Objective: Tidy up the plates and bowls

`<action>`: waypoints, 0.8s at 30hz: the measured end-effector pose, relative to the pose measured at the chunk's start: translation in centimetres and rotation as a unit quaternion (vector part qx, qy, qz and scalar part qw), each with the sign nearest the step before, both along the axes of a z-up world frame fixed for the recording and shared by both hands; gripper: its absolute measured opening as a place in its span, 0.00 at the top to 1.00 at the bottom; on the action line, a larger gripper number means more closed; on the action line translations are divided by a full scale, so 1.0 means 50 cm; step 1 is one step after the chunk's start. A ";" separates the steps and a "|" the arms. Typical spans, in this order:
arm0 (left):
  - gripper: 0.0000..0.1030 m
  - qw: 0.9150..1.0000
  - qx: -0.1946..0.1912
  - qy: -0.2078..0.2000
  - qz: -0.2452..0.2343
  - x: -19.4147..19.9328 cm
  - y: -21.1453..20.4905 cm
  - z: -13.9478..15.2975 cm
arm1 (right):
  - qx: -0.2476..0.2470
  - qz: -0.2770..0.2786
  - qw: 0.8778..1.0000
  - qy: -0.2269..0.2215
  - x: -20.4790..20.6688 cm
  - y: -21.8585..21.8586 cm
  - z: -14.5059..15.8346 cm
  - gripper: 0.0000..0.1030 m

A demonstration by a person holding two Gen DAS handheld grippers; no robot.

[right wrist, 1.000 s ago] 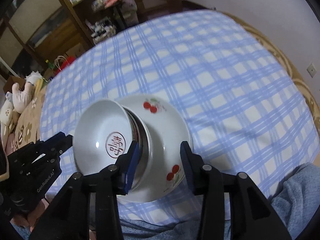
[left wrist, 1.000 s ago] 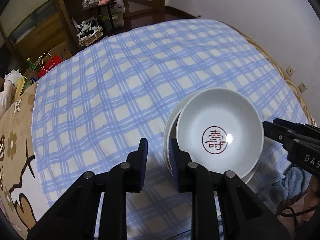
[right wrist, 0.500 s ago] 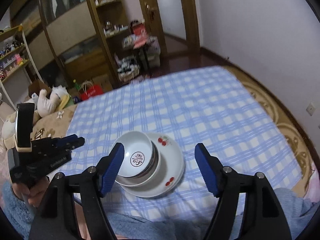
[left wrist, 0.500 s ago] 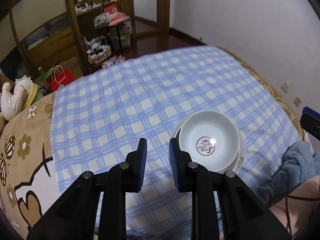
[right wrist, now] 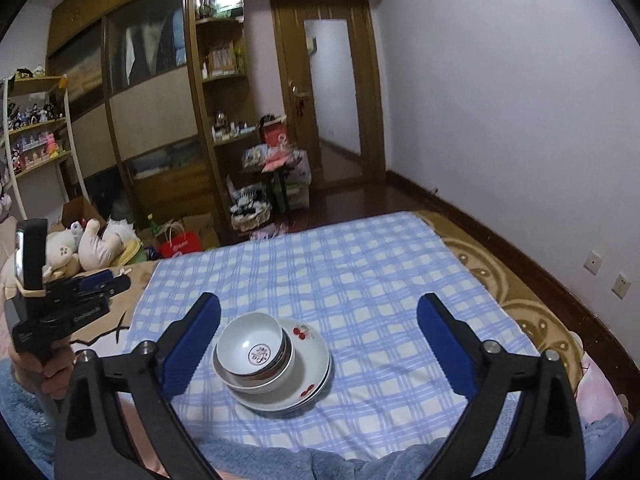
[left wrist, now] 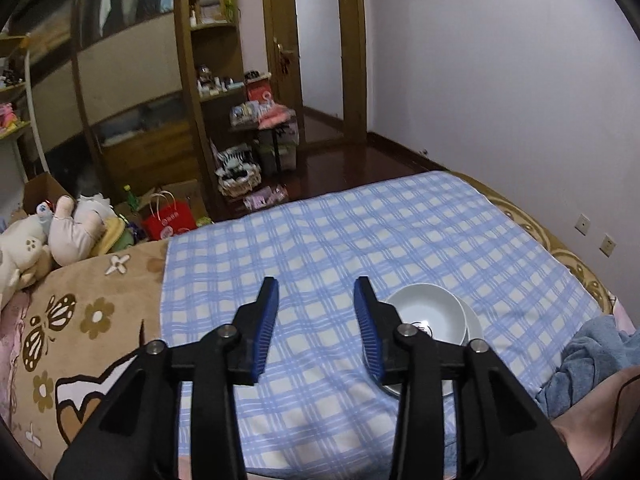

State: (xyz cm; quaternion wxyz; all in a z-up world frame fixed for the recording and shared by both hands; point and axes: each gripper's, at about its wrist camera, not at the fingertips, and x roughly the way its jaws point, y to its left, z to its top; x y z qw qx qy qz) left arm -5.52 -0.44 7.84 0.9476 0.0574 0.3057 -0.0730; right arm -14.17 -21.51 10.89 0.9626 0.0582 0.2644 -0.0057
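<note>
A stack of white bowls (right wrist: 256, 354) with a red emblem in the top one sits nested on white plates (right wrist: 310, 366) painted with cherries. The stack rests on the blue checked cloth. In the left wrist view the top bowl (left wrist: 428, 312) shows just right of my right-hand finger, with a plate rim (left wrist: 475, 326) behind it. My left gripper (left wrist: 316, 284) hovers above the cloth, jaws opening, nothing between them. My right gripper (right wrist: 319, 300) is high above the stack, jaws opening very wide and empty. A hand (right wrist: 44, 364) holds the left gripper (right wrist: 122, 280) at the far left.
The blue checked cloth (right wrist: 360, 280) covers a bed beside a brown flowered blanket (left wrist: 80, 320). Plush toys (left wrist: 60, 224) lie at the left edge. A blue garment (left wrist: 592, 356) bunches at the near right. A lilac wall (right wrist: 500, 120) runs along the right; shelves and a wardrobe stand beyond.
Both grippers have risen and drawn back from the stack, tilting up so the room shows. The right jaws spread from around the bowls to wide; the left jaws widened too.
</note>
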 end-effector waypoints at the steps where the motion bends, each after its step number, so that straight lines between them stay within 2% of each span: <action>1: 0.56 1.000 0.002 -0.010 0.000 -0.010 0.001 0.000 | 0.001 0.001 1.000 -0.006 -0.007 0.001 -0.004 0.00; 3: 0.43 1.000 0.006 -0.027 -0.004 -0.026 0.000 0.000 | 0.008 0.000 1.000 -0.012 -0.013 0.003 -0.015 0.00; 5: 0.33 0.998 0.018 -0.060 -0.007 -0.049 -0.005 -0.004 | 0.013 -0.002 1.000 -0.017 -0.015 0.002 -0.023 0.00; 8: 0.29 0.994 0.043 -0.096 -0.016 -0.071 -0.023 -0.016 | 0.009 -0.013 1.000 -0.020 -0.013 -0.001 -0.039 0.00; 13: 0.28 0.997 0.037 -0.060 -0.027 -0.052 -0.038 -0.050 | -0.006 -0.019 1.000 -0.005 -0.003 0.007 -0.066 0.00; 24: 0.28 0.999 0.032 -0.043 -0.009 -0.022 -0.026 -0.105 | -0.039 -0.038 0.998 0.023 0.018 0.026 -0.104 0.00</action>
